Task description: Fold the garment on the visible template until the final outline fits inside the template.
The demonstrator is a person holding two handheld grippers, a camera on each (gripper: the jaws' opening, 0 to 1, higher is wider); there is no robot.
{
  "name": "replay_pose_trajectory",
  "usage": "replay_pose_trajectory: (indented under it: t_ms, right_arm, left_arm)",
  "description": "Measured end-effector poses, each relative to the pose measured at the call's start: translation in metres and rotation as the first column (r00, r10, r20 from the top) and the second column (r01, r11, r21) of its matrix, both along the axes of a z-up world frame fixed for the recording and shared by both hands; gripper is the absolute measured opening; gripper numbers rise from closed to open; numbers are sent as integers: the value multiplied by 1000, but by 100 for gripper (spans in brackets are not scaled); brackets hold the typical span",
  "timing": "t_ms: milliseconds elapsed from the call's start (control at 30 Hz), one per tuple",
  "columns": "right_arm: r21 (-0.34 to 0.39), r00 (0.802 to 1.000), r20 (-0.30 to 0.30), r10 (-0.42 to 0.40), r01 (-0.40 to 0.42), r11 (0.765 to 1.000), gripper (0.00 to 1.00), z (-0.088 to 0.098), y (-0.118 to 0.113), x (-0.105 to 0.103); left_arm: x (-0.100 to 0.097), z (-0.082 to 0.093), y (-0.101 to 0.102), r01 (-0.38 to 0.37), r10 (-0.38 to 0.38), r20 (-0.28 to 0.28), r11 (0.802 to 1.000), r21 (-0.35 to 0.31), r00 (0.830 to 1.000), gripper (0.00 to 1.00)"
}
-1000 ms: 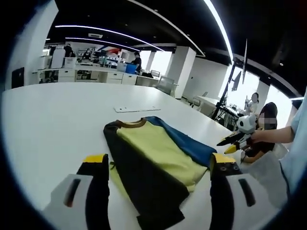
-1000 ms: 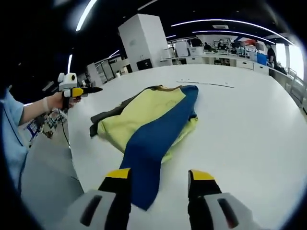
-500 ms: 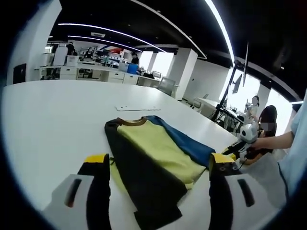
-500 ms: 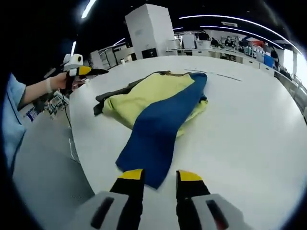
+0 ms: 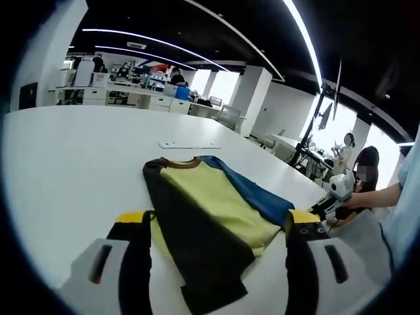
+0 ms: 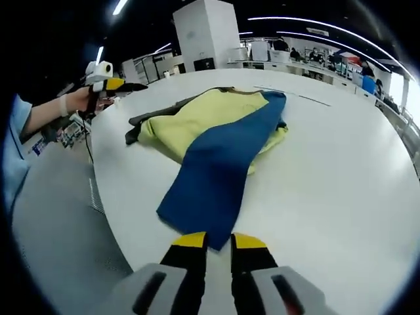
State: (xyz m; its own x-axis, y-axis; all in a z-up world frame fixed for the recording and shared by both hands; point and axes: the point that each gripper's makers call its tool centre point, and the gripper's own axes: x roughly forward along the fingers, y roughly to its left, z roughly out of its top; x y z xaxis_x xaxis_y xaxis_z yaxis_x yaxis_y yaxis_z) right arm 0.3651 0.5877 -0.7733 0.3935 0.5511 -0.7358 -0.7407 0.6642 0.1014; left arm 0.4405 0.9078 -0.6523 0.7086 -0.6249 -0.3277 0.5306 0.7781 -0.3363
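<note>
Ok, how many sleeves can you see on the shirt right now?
2: a blue sleeve reaching toward the right gripper, and a dark sleeve lying between the left gripper's jaws.

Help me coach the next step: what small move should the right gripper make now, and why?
Probably lift the blue sleeve and carry it over the yellow body. The right gripper sits at the sleeve's near hem with its jaws almost closed, though whether cloth is pinched is unclear. The sleeve lies stretched out on the white table, so the garment is not yet compact.
</note>
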Motion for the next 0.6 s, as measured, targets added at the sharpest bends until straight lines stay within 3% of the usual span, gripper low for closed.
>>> replay_pose_trajectory:
  t_ms: [167, 300, 600]
  right_arm:
    - [5, 999, -30, -38, 38, 999, 0, -2, -2, -2]
    - [14, 998, -40, -48, 48, 999, 0, 0, -3, -1]
    - [-3, 997, 18, -75, 75, 997, 0, 28, -24, 27]
  left_arm:
    - [-2, -2, 1, -8, 8, -3, 1000, -9, 1000, 81]
    - [-4, -4, 1, -5, 5, -10, 1000, -6, 1000, 81]
    - [-5, -6, 6, -17, 17, -18, 1000, -9, 1000, 80]
